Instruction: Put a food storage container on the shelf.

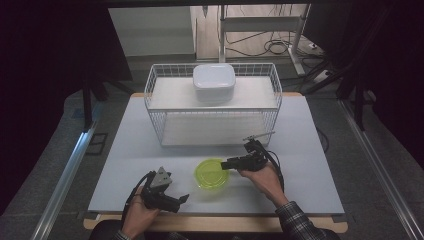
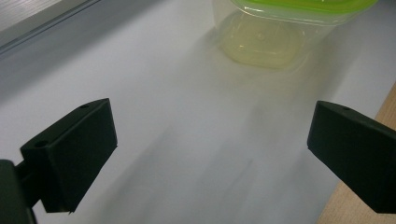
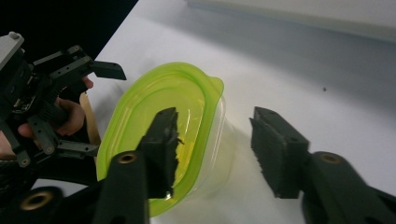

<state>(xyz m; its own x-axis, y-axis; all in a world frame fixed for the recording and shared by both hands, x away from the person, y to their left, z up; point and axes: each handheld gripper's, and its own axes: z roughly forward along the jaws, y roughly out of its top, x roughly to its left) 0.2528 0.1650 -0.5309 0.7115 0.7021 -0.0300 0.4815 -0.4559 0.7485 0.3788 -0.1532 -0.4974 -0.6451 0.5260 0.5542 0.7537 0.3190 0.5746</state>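
A clear tub with a lime-green lid (image 1: 212,173) (image 2: 275,28) (image 3: 163,121) stands on the white table near its front middle. My right gripper (image 1: 226,163) (image 3: 215,116) is open at the tub's right side. One jaw hangs over the lid and the other is outside the wall, so they straddle the rim. I cannot tell whether they touch it. My left gripper (image 1: 182,198) (image 2: 210,126) is open with nothing between its jaws. It sits low over the table, left of the tub and a short way off, pointing at it. The right gripper view also shows the left gripper (image 3: 60,102).
A white wire basket (image 1: 150,85) stands at the back middle of the table (image 1: 310,150), with a white lidded box (image 1: 214,82) on its upper shelf. The table's wooden front edge (image 2: 385,107) runs close to my left gripper. Dark floor, cables and stands surround the table.
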